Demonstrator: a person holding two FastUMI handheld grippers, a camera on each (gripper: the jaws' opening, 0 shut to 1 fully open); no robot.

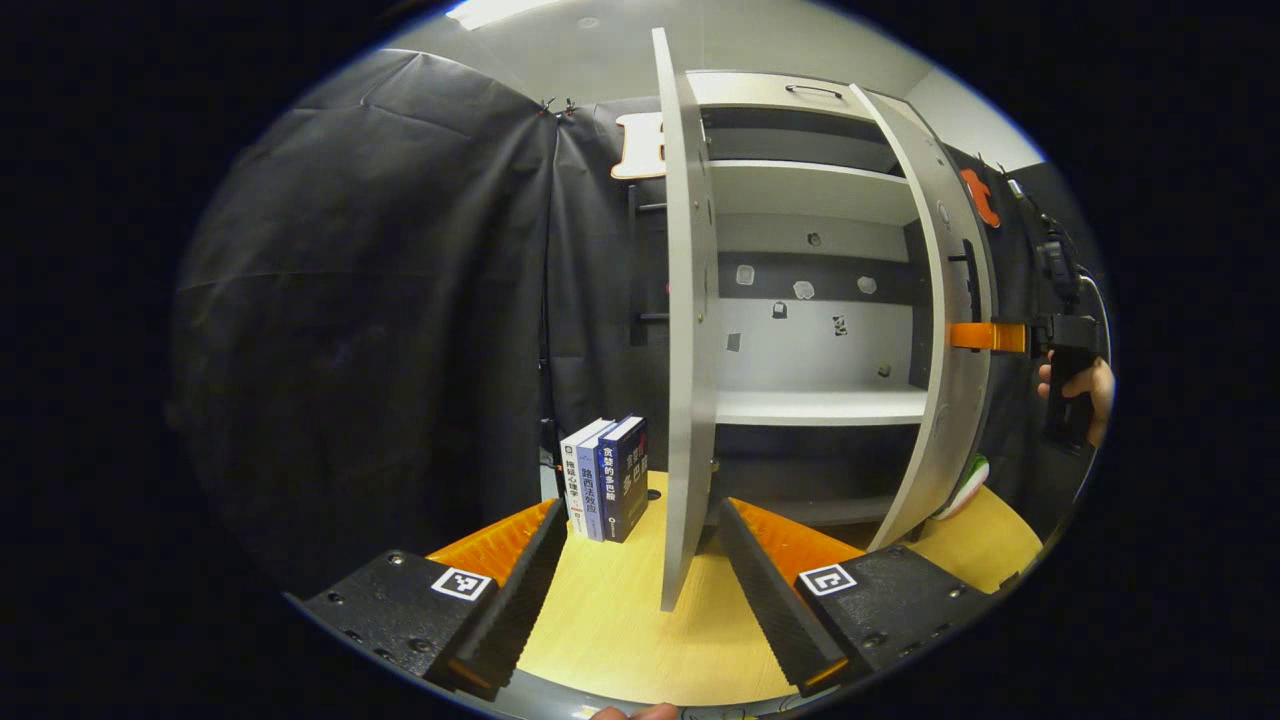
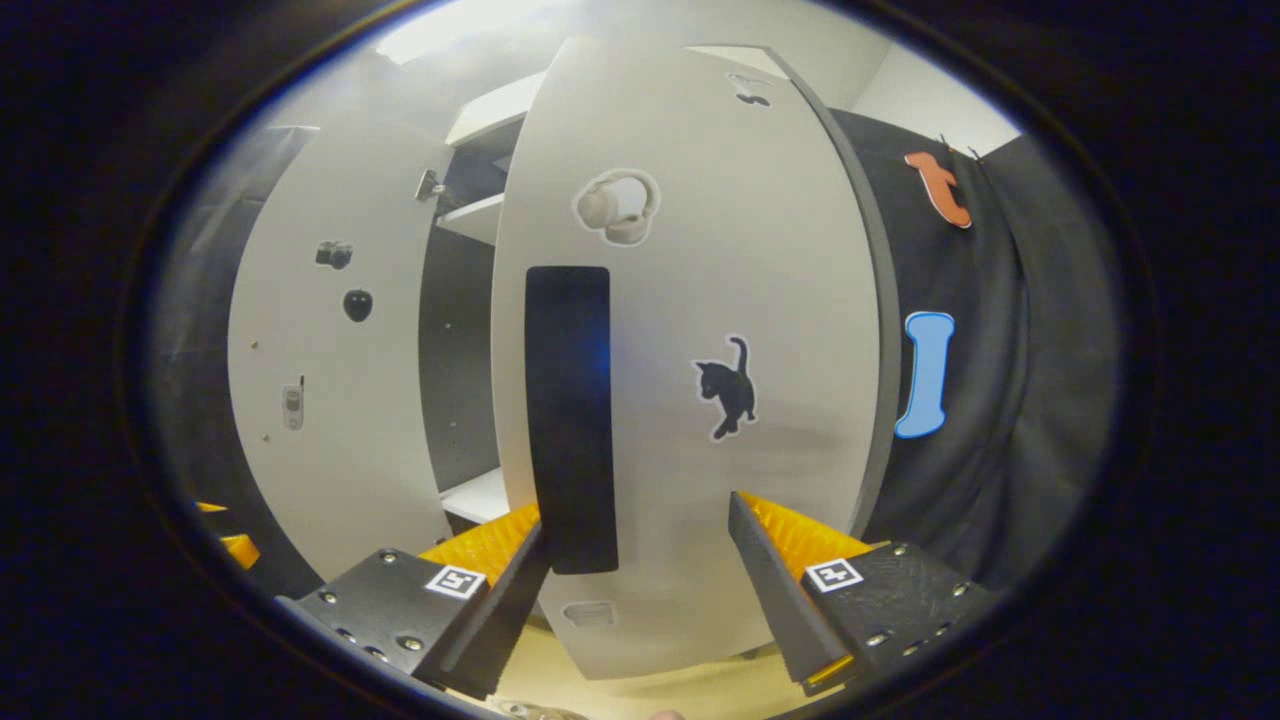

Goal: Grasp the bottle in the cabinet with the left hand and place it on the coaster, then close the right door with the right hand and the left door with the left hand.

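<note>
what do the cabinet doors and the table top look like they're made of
Doors: probably laminated board, smooth matte pale grey, flat panel with a thin square edge. Table: likely wood or wood-look laminate, pale yellow with faint grain and a slight sheen.

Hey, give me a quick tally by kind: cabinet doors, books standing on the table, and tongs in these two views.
Cabinet doors: 2, left door and right door, both open
Books: 3, upright beside the left door
Tongs: 2, left tongs and right tongs
Total: 7
</note>
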